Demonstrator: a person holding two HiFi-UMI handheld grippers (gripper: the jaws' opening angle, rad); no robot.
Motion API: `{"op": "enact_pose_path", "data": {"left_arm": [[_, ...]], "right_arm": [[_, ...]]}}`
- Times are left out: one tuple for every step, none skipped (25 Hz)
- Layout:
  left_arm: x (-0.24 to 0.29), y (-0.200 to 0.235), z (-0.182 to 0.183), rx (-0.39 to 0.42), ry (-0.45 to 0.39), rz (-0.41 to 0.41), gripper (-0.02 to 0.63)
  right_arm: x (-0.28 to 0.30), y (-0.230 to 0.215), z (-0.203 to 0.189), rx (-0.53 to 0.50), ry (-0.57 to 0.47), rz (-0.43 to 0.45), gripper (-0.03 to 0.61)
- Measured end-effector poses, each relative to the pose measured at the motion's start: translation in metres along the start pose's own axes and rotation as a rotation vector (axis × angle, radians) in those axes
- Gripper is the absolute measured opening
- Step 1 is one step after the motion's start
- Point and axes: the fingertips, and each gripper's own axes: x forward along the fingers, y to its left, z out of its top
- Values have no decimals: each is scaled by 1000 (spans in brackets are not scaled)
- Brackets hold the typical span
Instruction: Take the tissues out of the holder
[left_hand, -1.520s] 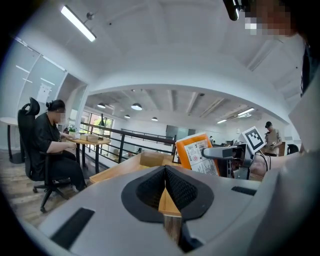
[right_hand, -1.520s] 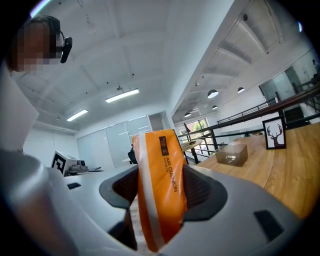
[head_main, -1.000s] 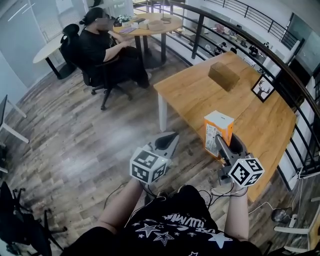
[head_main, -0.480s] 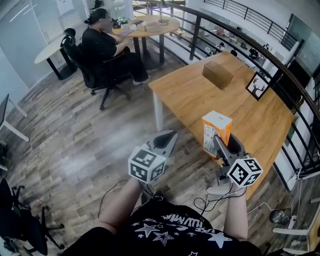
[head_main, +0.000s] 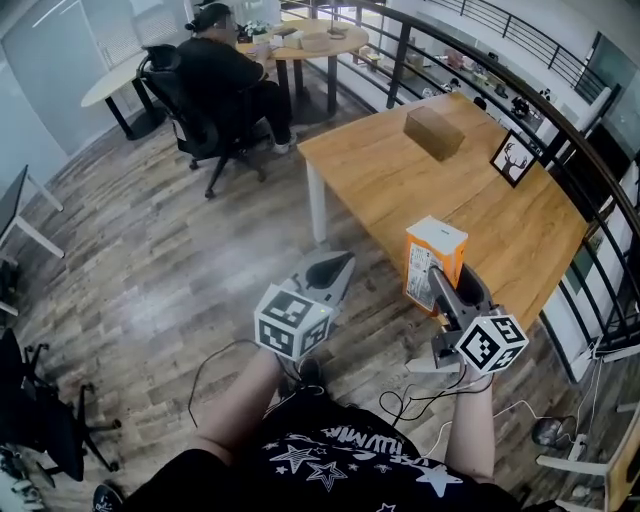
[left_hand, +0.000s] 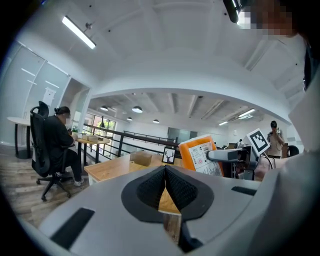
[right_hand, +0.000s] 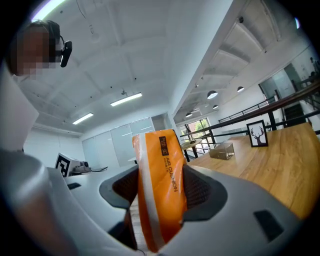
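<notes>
Tissue pack (head_main: 435, 262), orange and white, is pinched upright between the pads of the right gripper (head_main: 447, 290) and held over the near edge of the wooden table (head_main: 500, 230). The left gripper (head_main: 338, 268) is held beside it over the floor, its jaws pressed together on nothing. Farther along the table a small box (head_main: 434, 132), probably the holder, is seen well apart from the pack. The removal is judged done; only setting the pack down appears left.

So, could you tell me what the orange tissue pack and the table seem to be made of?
The orange tissue pack looks like glossy plastic film, given its sheen and soft rounded edges. The table seems matte wood or wood-look laminate, showing grain.
</notes>
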Motion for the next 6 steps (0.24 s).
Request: {"op": "enact_pose_path", "data": {"left_arm": [[-3, -6, -1, 1, -4, 5, 14], [-5, -12, -2, 4, -8, 9, 14], [-7, -19, -4, 8, -13, 12, 14], [-8, -27, -5, 12, -16, 15, 12], [-9, -34, -7, 15, -18, 17, 14], [-10, -42, -8, 19, -20, 19, 14]], "right_arm": [[-7, 1, -2, -1, 2, 4, 258], [-14, 1, -4, -2, 3, 7, 258], [-21, 0, -6, -1, 4, 9, 256], [-29, -2, -9, 1, 4, 9, 258], [-37, -4, -11, 4, 4, 8, 256], [-45, -6, -13, 7, 4, 7, 256]]}}
